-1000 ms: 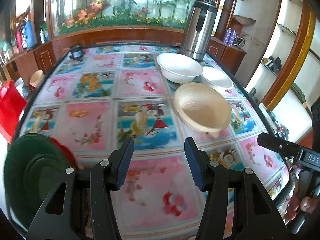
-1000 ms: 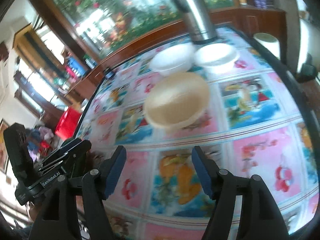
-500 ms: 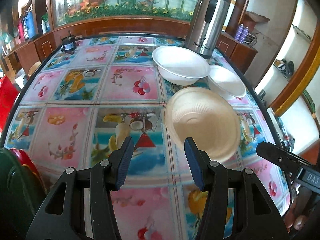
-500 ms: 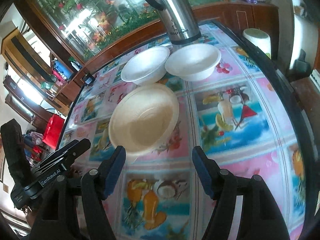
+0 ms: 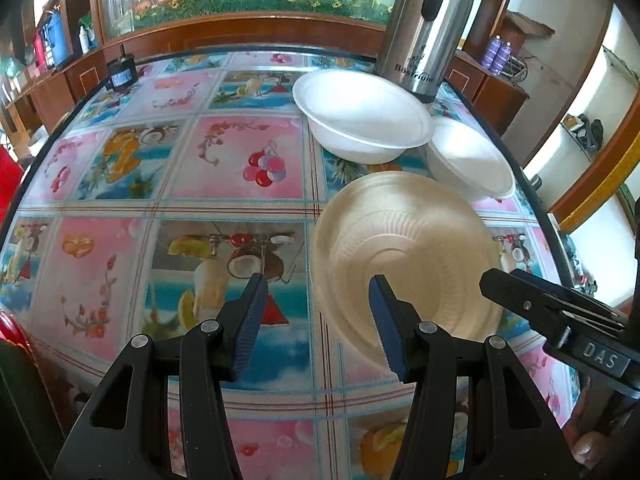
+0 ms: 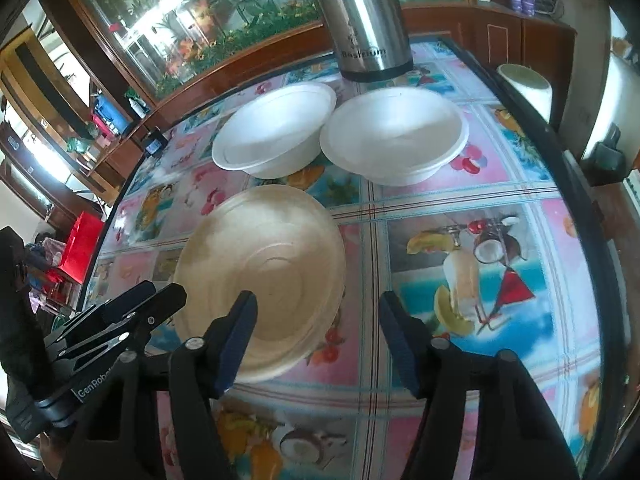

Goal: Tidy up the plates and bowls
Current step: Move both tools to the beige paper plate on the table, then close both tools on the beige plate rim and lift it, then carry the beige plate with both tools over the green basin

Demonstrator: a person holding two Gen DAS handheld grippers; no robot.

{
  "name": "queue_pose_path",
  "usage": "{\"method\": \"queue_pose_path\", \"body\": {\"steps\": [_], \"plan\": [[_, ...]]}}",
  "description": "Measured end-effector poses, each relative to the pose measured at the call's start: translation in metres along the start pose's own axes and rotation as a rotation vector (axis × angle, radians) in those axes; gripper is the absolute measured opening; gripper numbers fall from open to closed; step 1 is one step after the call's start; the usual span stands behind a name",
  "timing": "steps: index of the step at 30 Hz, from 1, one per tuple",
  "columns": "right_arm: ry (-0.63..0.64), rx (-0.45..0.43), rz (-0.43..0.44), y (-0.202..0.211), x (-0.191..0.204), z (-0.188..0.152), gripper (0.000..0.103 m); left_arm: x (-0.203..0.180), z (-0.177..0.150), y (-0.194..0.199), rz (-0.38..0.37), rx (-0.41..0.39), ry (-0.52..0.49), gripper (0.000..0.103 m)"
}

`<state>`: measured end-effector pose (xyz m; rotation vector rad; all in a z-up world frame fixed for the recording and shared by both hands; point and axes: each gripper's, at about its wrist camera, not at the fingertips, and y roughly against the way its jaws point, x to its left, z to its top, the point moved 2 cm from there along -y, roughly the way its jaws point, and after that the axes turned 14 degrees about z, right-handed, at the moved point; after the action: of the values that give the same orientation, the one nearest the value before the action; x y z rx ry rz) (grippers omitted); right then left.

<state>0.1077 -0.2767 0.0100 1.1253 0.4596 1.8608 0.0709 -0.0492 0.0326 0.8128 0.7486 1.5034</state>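
Observation:
A beige ribbed bowl [image 5: 404,252] sits on the patterned table; it also shows in the right wrist view [image 6: 264,276]. Two white bowls stand behind it: a larger one [image 5: 362,114] [image 6: 276,134] and a second one [image 5: 470,158] [image 6: 394,134] to its right. My left gripper [image 5: 318,312] is open and empty, its right finger over the beige bowl's near left rim. My right gripper [image 6: 320,336] is open and empty, its left finger over the bowl's near right rim. Each gripper shows at the edge of the other's view.
A steel thermos jug [image 5: 424,28] [image 6: 368,16] stands behind the white bowls. The table's dark edge [image 6: 576,184] runs close on the right. A small dark device [image 5: 122,76] sits at the far left corner. A red and dark object [image 5: 10,344] lies at lower left.
Both grippers have moved forward toward the beige bowl, which now sits much closer and partly between their fingers. The green plates at lower left have slid out of the left view.

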Motion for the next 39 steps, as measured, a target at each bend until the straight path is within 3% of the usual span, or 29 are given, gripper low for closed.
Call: {"method": "queue_pose_path", "body": {"steps": [2,6,8,9,13,24,30,39], "plan": [[-0.004,0.006,0.007,-0.004,-0.003,0.002,0.042,-0.001,0.001,-0.006,0.001,0.012,0.004,0.053],[0.006,0.029,0.033,-0.012,-0.004,0.002,0.029,-0.008,0.001,-0.017,0.007,0.019,-0.017,0.053],[0.011,0.031,0.041,-0.012,-0.002,0.001,0.026,-0.009,0.0,-0.022,-0.031,0.032,-0.014,0.043],[0.013,0.027,0.05,-0.01,0.0,-0.001,0.026,-0.011,-0.002,-0.024,-0.033,0.045,-0.024,0.031],[0.01,0.016,0.051,-0.005,0.0,-0.007,0.025,-0.01,-0.006,-0.025,-0.022,0.046,-0.049,0.02],[0.045,-0.01,0.059,0.017,0.027,-0.036,0.025,0.011,-0.029,0.018,-0.051,-0.006,-0.048,0.02],[0.079,-0.023,0.083,0.026,0.053,-0.054,0.027,0.031,-0.048,0.052,-0.009,-0.092,-0.067,0.02],[0.127,-0.016,0.102,0.021,0.089,-0.069,0.028,0.071,-0.07,0.073,0.001,-0.116,-0.041,0.021]]}}
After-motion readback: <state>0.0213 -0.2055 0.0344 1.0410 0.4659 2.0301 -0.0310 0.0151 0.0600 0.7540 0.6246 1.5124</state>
